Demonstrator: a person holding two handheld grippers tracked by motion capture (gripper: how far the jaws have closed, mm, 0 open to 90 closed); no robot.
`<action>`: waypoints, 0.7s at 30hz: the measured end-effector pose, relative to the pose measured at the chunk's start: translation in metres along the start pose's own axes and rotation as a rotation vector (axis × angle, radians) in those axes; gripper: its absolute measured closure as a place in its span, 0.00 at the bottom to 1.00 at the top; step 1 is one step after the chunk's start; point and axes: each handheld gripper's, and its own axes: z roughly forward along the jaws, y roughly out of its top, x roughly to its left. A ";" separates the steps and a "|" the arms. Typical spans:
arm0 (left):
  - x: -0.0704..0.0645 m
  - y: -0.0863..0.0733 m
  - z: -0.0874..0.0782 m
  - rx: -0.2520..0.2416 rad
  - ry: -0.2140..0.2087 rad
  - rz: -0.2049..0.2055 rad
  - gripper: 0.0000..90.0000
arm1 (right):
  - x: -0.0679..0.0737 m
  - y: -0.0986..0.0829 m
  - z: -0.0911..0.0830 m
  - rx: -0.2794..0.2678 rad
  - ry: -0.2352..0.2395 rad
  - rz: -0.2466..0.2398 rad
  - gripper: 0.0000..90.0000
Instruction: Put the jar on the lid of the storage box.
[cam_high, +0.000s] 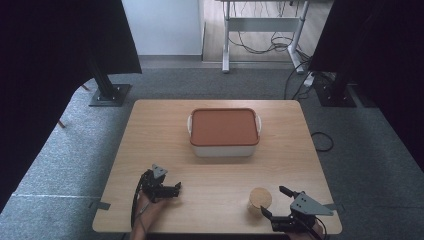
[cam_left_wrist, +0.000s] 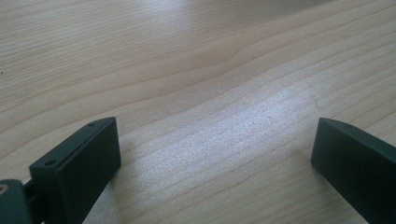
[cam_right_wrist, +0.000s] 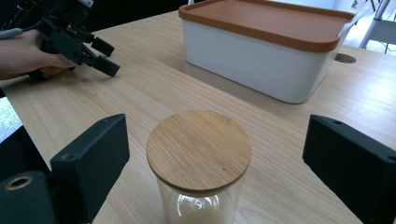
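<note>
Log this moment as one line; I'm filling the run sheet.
right gripper: open, jaws either side of jar, not touching | left gripper: open, above bare table | box: lid on, untouched

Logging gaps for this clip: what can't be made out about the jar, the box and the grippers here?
- Box: contents hidden by its orange lid in the high view.
- Glass jar: base cut off by the bottom edge of the right gripper view; contents unclear through the glass.
- Left gripper: too small in the high view to judge its jaw gap.
- Right gripper: body cut off below.
</note>
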 end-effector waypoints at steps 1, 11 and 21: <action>0.000 0.000 0.000 0.001 0.001 0.001 0.01 | 0.000 0.000 0.001 -0.001 0.002 -0.001 0.07; 0.000 0.000 0.000 0.000 -0.001 0.001 0.01 | 0.003 -0.002 0.012 0.005 0.018 -0.008 0.07; 0.000 0.000 0.000 0.000 -0.001 0.002 0.01 | 0.005 -0.003 0.020 0.010 0.041 -0.016 0.07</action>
